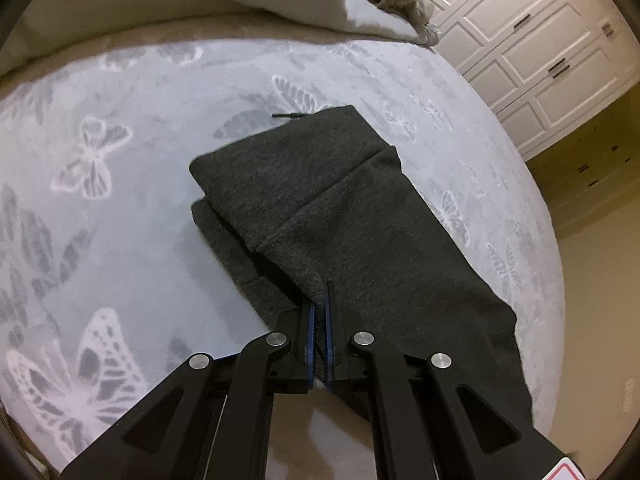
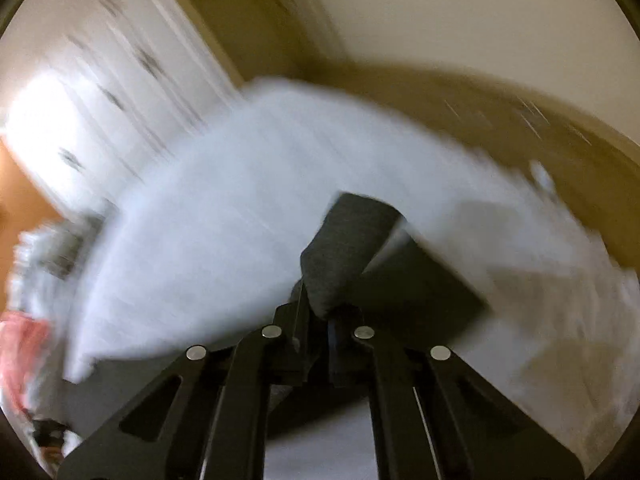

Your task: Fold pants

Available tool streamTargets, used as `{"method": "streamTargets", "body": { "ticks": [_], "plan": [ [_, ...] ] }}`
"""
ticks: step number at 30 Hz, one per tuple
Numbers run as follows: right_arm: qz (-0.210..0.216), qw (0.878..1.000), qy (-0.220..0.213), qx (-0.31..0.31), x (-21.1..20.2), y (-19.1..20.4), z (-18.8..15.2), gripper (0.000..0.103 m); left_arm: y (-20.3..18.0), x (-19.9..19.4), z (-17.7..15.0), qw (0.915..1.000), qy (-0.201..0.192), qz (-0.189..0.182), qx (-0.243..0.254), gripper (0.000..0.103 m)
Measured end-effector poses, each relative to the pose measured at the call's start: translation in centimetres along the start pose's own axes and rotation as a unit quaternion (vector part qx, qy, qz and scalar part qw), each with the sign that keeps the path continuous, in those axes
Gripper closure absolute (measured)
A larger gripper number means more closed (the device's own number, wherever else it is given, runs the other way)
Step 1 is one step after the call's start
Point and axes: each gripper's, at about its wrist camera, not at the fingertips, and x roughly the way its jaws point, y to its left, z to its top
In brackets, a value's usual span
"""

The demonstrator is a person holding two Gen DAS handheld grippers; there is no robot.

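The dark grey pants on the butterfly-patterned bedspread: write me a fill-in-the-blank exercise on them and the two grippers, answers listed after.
1. The dark grey fleece pants lie on a pale bedspread patterned with ____.
2. The left gripper is ____ on the edge of the pants.
3. The right gripper pinches a ____ fold of the same pants.
4. Beyond the bed stand white panelled ____.

Missing words: butterflies; shut; raised; cabinet doors
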Motion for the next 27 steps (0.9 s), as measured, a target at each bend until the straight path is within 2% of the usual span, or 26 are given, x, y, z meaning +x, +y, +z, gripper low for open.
{"method": "streamTargets", "body": {
  "ticks": [1,2,3,4,5,6,7,8,9,10,13,16,19,21,22,23,25,26,27],
  "plan": [
    [0.001,1.0,-0.018,-0.007,-0.3,0.3,0.3,0.099,0.0,0.2,0.0,1.0,0.003,0.004,0.0,0.101],
    [-0.032,0.999,-0.001,-0.01,0.8,-0.5,-0.2,0.098,0.1,0.5,-0.1,0.9999,0.008,0.009,0.0,0.101],
    [-0.064,0.997,0.038,-0.002,2.6,-1.9,-1.1,0.097,0.1,0.8,-0.1,0.9998,0.012,0.015,0.0,0.101],
    [-0.112,0.989,0.097,0.011,4.8,-4.0,-2.8,0.097,0.1,1.0,-0.1,0.9997,0.015,0.017,0.0,0.101],
    [-0.147,0.979,0.138,0.018,6.2,-5.4,-4.0,0.097,0.1,1.1,-0.1,0.9997,0.017,0.018,0.001,0.1],
    [-0.163,0.972,0.17,0.019,7.3,-6.6,-5.1,0.097,0.0,1.0,0.0,0.9997,0.016,0.018,0.004,0.1],
    [-0.158,0.975,0.156,0.012,6.8,-6.5,-4.9,0.097,-0.1,1.0,0.0,0.9997,0.014,0.02,0.005,0.1],
    [-0.165,0.975,0.145,0.006,6.3,-6.2,-4.4,0.091,-0.2,1.0,0.0,0.9996,0.013,0.022,0.007,0.1],
    [-0.172,0.978,0.118,0.007,5.4,-5.8,-3.7,0.09,-0.4,1.0,-0.1,0.9995,0.012,0.026,0.011,0.1],
    [-0.163,0.981,0.102,0.015,5.0,-5.9,-3.3,0.09,-0.6,1.1,-0.1,0.9994,0.011,0.03,0.015,0.1],
    [-0.146,0.982,0.117,0.037,5.0,-6.6,-3.2,0.09,-1.0,1.4,-0.1,0.9988,0.01,0.04,0.024,0.1],
    [-0.157,0.977,0.142,0.037,5.5,-7.3,-4.4,0.089,-1.0,1.5,-0.1,0.9986,0.01,0.044,0.027,0.1],
    [-0.145,0.978,0.141,0.042,6.1,-7.2,-4.5,0.088,-1.0,1.5,0.0,0.9988,0.008,0.042,0.024,0.1],
    [-0.151,0.977,0.144,0.037,6.2,-7.1,-4.4,0.091,-1.1,1.6,-0.1,0.9988,0.006,0.043,0.023,0.1],
    [-0.151,0.979,0.133,0.025,5.9,-6.3,-3.8,0.094,-1.1,1.5,-0.1,0.9988,0.006,0.043,0.023,0.1],
    [-0.121,0.988,0.098,0.012,4.4,-4.7,-2.4,0.099,-1.1,1.5,-0.1,0.9988,0.005,0.043,0.022,0.1],
    [-0.048,0.999,0.021,-0.008,1.3,-1.9,-0.2,0.099,-1.0,1.5,-0.2,0.9988,0.003,0.043,0.022,0.1],
    [-0.033,0.999,-0.01,-0.024,0.0,-1.0,0.5,0.099,-1.0,1.6,-0.2,0.9988,0.003,0.043,0.024,0.1],
    [-0.048,0.998,-0.023,-0.039,-0.3,-0.9,0.6,0.099,-1.0,1.5,-0.3,0.9987,0.002,0.044,0.025,0.1]
  ]
}}
